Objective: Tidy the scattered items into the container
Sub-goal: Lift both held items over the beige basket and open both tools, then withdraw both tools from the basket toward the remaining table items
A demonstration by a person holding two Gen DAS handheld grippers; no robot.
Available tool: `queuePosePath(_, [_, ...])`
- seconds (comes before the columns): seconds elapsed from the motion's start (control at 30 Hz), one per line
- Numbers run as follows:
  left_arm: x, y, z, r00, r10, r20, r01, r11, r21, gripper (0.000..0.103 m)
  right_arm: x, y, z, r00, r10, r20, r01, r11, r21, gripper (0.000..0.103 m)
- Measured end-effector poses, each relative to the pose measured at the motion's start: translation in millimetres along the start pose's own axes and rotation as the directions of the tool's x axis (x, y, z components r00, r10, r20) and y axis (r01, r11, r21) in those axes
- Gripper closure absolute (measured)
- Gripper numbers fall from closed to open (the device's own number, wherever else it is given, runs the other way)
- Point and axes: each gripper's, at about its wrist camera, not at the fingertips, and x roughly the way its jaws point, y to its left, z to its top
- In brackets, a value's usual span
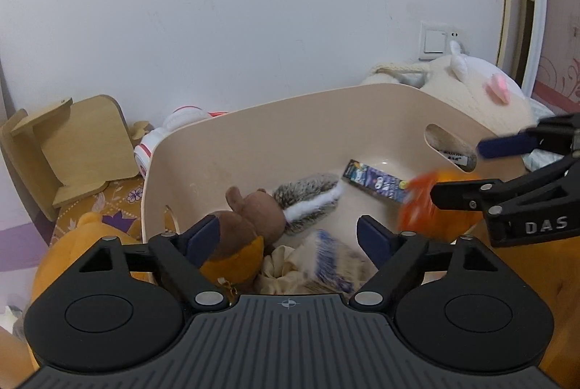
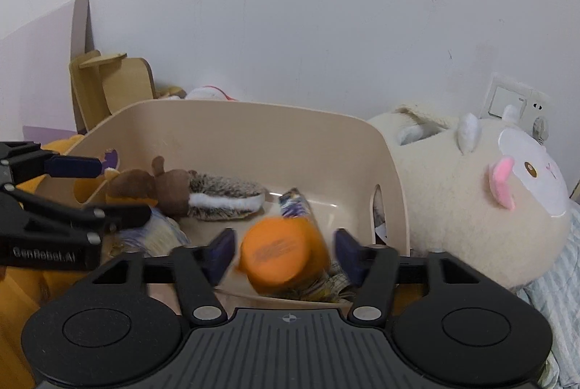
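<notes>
A beige plastic bin [image 1: 290,124] [image 2: 253,135] holds a brown squirrel plush [image 1: 261,218] [image 2: 170,189] with a grey tail, a dark blue box [image 1: 373,184] [image 2: 293,204] and a crumpled cream cloth [image 1: 282,265]. My left gripper [image 1: 288,236] [image 2: 116,189] hangs open over the bin's near left side. A blurred blue-and-white striped item [image 1: 326,258] lies loose below its fingers. My right gripper [image 2: 284,251] [image 1: 467,171] is open over the near right side. A blurred orange cylinder [image 2: 282,251] [image 1: 420,204] sits between its pads with a gap on each side.
A large cream plush [image 2: 471,200] [image 1: 482,99] leans on the bin's right wall. A wooden stand [image 1: 72,149] [image 2: 119,88] and a white-and-pink toy [image 1: 174,124] stand behind the bin's left. An orange plush [image 1: 90,233] lies at the near left. The white wall is close behind.
</notes>
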Motion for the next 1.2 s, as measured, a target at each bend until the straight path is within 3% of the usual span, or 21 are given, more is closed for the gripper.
queuePosePath(0.1, [-6,-2,0,1.000,0.019,0.000,-0.019,1.000,0.002,0.015,-8,1,2,0.999,-0.015,0.039,0.015,1.000,0.002,0.000])
queuePosePath(0.27, [-19,-1,-4,0.999,0.025,0.024,-0.025,1.000,-0.013,0.009,-19,-3,2,0.999,-0.008,0.054,0.007,1.000,0.030,0.000])
queuePosePath(0.73, [-83,0,-24,0.994,0.027,0.101,-0.030,0.999,0.032,0.005,-71,1,-19,0.995,-0.048,0.089,0.045,0.998,0.044,0.000])
queuePosePath(1.2, [-108,-10,-84,0.998,0.013,0.062,-0.014,1.000,0.025,0.005,-124,25,-91,0.992,-0.070,0.109,0.068,0.997,0.021,0.000])
